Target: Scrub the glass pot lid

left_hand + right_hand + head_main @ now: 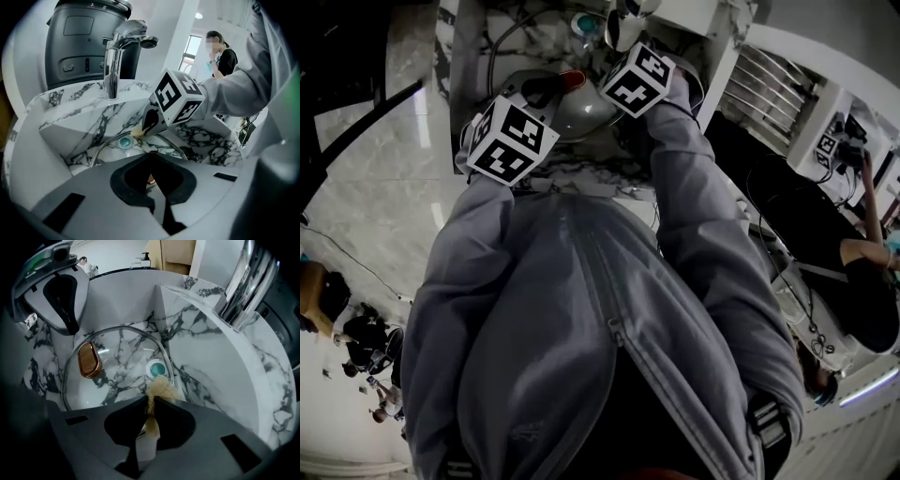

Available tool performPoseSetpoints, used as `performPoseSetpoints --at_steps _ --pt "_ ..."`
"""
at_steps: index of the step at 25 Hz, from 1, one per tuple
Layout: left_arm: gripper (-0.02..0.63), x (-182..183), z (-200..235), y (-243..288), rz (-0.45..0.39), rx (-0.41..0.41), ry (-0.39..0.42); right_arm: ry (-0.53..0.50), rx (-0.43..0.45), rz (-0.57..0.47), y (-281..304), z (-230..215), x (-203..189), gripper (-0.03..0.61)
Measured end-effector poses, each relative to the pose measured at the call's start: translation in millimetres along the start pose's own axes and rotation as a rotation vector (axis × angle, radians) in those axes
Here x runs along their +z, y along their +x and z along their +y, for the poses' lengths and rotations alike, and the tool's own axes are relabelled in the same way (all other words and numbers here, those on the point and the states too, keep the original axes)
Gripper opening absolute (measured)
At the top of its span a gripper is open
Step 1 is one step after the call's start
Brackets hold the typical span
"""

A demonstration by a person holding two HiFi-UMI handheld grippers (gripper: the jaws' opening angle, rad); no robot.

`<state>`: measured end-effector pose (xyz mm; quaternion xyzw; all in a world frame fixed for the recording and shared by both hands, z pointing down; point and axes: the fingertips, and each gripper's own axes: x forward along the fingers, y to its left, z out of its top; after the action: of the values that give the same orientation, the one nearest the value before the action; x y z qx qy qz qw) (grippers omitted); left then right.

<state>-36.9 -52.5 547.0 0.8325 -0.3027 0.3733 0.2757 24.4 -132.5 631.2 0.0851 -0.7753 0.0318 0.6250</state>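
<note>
The glass pot lid (126, 355) lies flat in the marble sink (220, 366), its copper knob (89, 360) up. My right gripper (152, 401) is shut on a tan fibrous scrubber (160, 388), whose tuft hangs over the lid's rim beside the teal drain (157, 368). My left gripper (151, 157) is shut with nothing in it. It hovers just above the knob, apart from it, and shows in the right gripper view (71, 324) at upper left. Only a copper glint shows under its closed jaws. The left gripper view also shows the right gripper (150, 123) with the scrubber (137, 132).
A chrome faucet (115, 56) stands on the sink's back ledge, with a dark appliance (89, 37) behind it. The sink walls slope steeply around the lid. A person (221, 54) stands in the background. My grey sleeves (694, 187) reach over the sink's front edge.
</note>
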Motion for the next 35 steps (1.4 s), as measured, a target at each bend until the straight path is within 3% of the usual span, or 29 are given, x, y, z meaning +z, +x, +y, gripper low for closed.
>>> performPoseSetpoints --at_steps 5,18,28,35 --pt "0.017 -1.0 -11.7 4.5 0.003 -0.015 0.012 -0.026 0.037 0.022 2.0 17.3 -3.2 0.054" --pt "0.017 -6.7 -37.6 -3.8 -0.026 -0.005 0.015 -0.064 0.166 0.051 -19.8 118.6 -40.0 0.054" --pt "0.017 -4.2 -75.2 -36.2 -0.069 0.023 0.05 -0.051 0.402 0.119 -43.3 190.7 -60.0 0.054" --pt "0.017 0.3 -100.7 -77.4 -0.105 0.046 0.079 -0.057 0.393 0.098 -98.4 211.0 -49.9 0.054"
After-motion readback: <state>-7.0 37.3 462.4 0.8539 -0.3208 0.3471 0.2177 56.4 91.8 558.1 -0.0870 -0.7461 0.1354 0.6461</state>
